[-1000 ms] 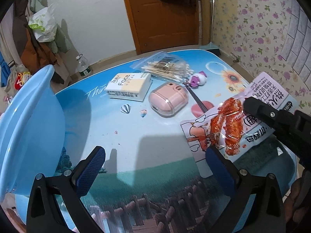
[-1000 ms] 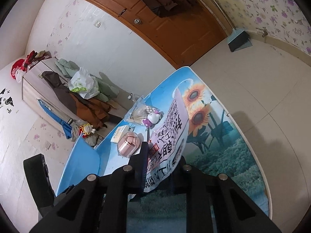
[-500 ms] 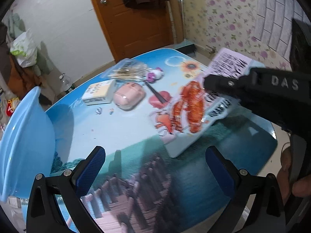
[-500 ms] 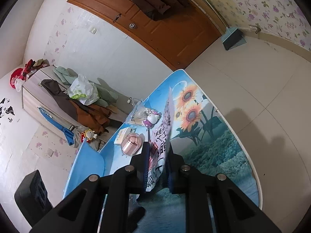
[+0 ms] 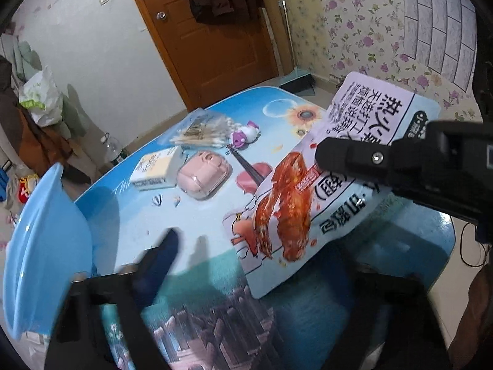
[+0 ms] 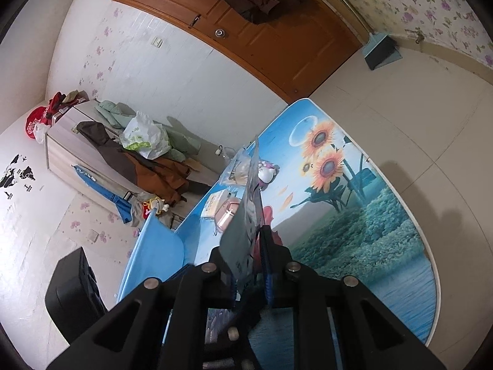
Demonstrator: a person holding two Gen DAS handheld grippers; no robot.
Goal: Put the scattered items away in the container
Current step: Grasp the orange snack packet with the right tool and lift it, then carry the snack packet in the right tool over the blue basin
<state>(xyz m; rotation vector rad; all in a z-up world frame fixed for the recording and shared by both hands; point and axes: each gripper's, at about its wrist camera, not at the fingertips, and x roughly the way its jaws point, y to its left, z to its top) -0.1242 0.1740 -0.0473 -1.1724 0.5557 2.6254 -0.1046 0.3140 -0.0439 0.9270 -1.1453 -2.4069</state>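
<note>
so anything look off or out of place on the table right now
Nothing spilled or damaged. The snack packet hangs tilted above the table, pinched by the right gripper. The tissue pack, pink case, cotton swabs and small toy lie outside the blue container.

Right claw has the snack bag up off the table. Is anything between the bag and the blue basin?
The left claw sits low between the snack bag and the blue basin; its jaws have just been closing, with nothing visibly between them. Otherwise only bare table lies along that path; the right claw grips the bag.
</note>
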